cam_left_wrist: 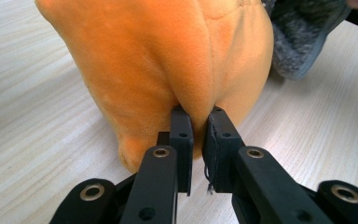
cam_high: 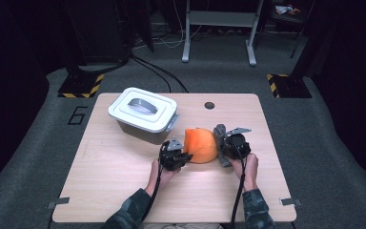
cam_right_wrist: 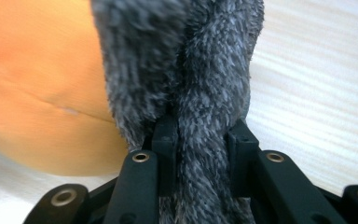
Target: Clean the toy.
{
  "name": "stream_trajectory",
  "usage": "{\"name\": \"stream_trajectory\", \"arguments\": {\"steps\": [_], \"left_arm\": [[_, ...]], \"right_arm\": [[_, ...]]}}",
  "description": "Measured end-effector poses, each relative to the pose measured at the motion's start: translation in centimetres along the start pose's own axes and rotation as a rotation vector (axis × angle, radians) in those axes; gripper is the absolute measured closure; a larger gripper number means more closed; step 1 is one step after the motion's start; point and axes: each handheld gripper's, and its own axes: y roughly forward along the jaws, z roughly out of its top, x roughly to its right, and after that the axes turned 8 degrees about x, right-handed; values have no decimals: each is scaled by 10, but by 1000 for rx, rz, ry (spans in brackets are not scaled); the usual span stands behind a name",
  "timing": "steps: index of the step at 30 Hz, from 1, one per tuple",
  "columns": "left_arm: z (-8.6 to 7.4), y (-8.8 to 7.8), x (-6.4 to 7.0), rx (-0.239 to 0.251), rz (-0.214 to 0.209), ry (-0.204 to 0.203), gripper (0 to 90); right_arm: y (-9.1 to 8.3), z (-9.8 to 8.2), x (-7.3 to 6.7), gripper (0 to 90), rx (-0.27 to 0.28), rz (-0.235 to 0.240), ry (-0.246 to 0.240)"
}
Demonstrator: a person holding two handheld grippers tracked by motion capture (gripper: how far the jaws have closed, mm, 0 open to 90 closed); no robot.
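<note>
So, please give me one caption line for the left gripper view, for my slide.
Left gripper pinching a fold of the orange plush toy on the pale wooden table.

The soft toy (cam_high: 201,144) is bright orange plush, and the fuzzy part (cam_high: 220,131) beside it is mottled grey. Behind the toy, the box (cam_high: 143,115) has a white lid with a grey handle over a darker grey body. Under the toy, the table (cam_high: 119,176) is pale wood with fine grain.
</note>
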Motion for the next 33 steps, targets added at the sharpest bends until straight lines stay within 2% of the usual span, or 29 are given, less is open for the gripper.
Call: {"name": "stream_trajectory", "arguments": {"steps": [3,6,9,11,12,13,16,17,18,19,22,23,24,26,27,28,29,30,33], "left_arm": [[0,0,0,-1,-1,-3,824],[0,0,1,2,8,5,824],[0,0,1,3,9,3,824],[-1,-1,1,2,10,7,822],[-2,-1,0,6,7,-8,822],[-2,-1,0,6,7,-8,822],[-2,-1,0,10,5,-7,821],[-2,-1,0,10,5,-7,821],[-1,-1,0,7,9,4,821],[-1,-1,0,7,9,-1,821],[-2,-1,1,12,9,-1,821],[-2,-1,1,12,9,-1,821],[-3,-1,1,13,5,-11,821],[-2,-2,0,12,6,-10,820],[-2,-2,0,12,6,-10,819],[-1,-2,0,6,1,4,819],[-1,-2,0,6,1,4,819],[-1,-1,0,12,1,11,819],[-2,-2,1,9,-1,4,819]], "right_arm": [[10,-6,5,702,-24,-4,5],[23,-13,10,703,-51,7,34],[26,-16,11,703,-58,11,44],[23,-15,13,706,-43,10,43],[14,-13,13,708,-25,-1,51],[14,-13,13,708,-25,-1,51],[-9,-3,9,707,32,-20,21],[-9,-3,9,707,32,-20,21],[-16,1,6,707,50,-17,12],[-27,9,-3,707,92,-8,-14],[-38,20,-18,706,121,23,-60],[-38,20,-18,706,121,23,-60],[-41,27,-32,705,140,54,-88],[-40,32,-44,703,154,70,-114],[-40,32,-44,703,154,70,-114],[-37,35,-53,703,157,99,-127],[-37,35,-53,703,157,99,-127],[-34,37,-62,702,155,112,-124],[-31,39,-66,700,175,137,-124]]}}
